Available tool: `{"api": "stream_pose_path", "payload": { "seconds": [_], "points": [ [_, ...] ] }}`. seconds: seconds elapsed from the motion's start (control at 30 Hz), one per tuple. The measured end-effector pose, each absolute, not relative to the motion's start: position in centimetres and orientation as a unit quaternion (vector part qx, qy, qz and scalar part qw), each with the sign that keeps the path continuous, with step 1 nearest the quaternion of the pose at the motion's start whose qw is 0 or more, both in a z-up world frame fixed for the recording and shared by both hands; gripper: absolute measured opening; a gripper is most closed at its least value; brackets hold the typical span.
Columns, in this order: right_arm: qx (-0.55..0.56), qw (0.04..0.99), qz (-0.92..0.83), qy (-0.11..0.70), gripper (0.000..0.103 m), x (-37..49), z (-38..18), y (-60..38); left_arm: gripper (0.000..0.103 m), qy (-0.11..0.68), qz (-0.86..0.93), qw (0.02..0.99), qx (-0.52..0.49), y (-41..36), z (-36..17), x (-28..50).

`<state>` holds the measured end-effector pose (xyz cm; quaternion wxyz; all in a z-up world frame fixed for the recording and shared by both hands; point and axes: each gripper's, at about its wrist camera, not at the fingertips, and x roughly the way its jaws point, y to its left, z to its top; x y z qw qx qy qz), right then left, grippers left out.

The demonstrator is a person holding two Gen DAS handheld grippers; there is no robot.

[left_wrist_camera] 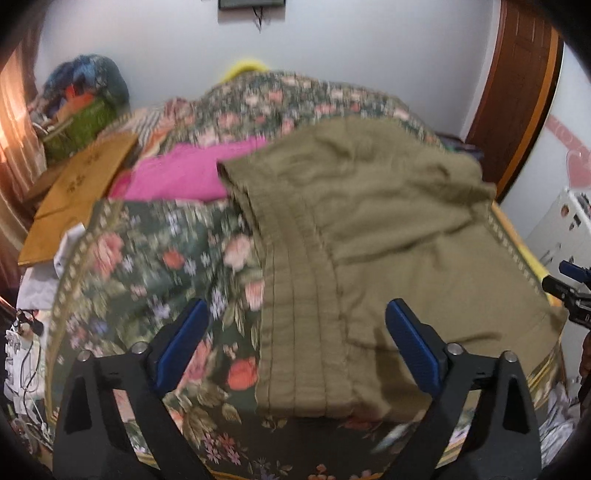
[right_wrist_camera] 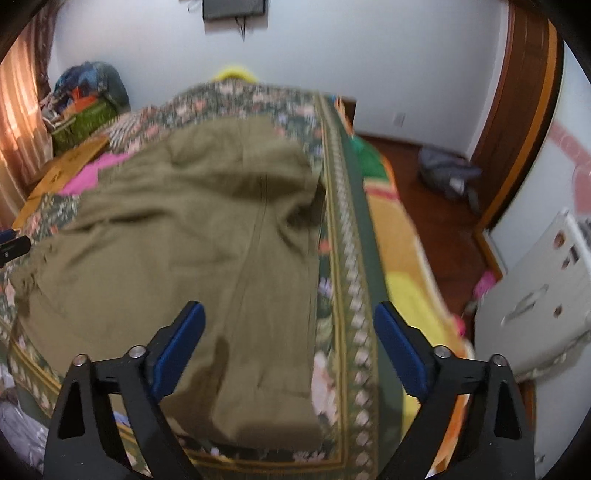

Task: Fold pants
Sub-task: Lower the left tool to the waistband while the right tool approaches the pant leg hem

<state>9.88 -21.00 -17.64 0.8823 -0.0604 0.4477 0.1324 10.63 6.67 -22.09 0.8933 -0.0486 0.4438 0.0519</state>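
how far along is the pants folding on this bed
Early on. Done: the olive-green cotton pants are laid out on the floral bedspread, waistband end toward the left gripper, a leg end toward the right gripper. In hand: nothing; both sets of jaws stand open over the cloth, gripping none. Left: the fabric is rumpled, with no tidy fold visible, so the folding itself remains.

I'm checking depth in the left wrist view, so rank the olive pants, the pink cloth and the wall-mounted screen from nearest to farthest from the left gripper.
1. olive pants: directly under the left gripper, between its open jaws.
2. pink cloth: farther up the bed, left.
3. wall-mounted screen: on the far wall, top.
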Motion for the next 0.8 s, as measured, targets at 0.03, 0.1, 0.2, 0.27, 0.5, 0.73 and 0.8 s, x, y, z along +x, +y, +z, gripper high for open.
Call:
{"api": "stream_pose_path", "payload": {
  "seconds": [0.03,0.1,0.2,0.27,0.5,0.73,0.8],
  "points": [
    [-0.055,0.878,0.137,0.456,0.08,9.9,-18.0,-21.0,0.091,0.453,0.05,0.889,-0.047,6.6,-22.8,10.5],
    [-0.049,0.865,0.15,0.476,0.067,9.7,-18.9,-20.9,0.085,0.468,0.048,0.881,-0.048,6.8,-23.9,10.3],
    [-0.02,0.857,0.174,0.484,0.053,9.4,-19.4,-21.3,0.085,0.465,0.038,0.882,-0.072,7.4,-24.6,9.4],
    [0.004,0.849,0.196,0.491,0.039,9.4,-19.4,-21.8,0.085,0.466,0.037,0.881,-0.078,7.5,-24.7,9.1],
    [0.005,0.835,0.236,0.497,0.013,7.9,-19.0,-21.7,0.085,0.471,0.038,0.88,-0.047,7.7,-24.7,8.1],
    [0.006,0.838,0.242,0.49,0.016,9.6,-17.1,-21.2,0.084,0.491,0.062,0.867,-0.055,9.9,-24.2,7.8],
    [0.01,0.847,0.241,0.474,0.021,11.0,-16.2,-21.3,0.084,0.482,0.063,0.871,-0.071,10.5,-23.0,8.2]
  ]
}}
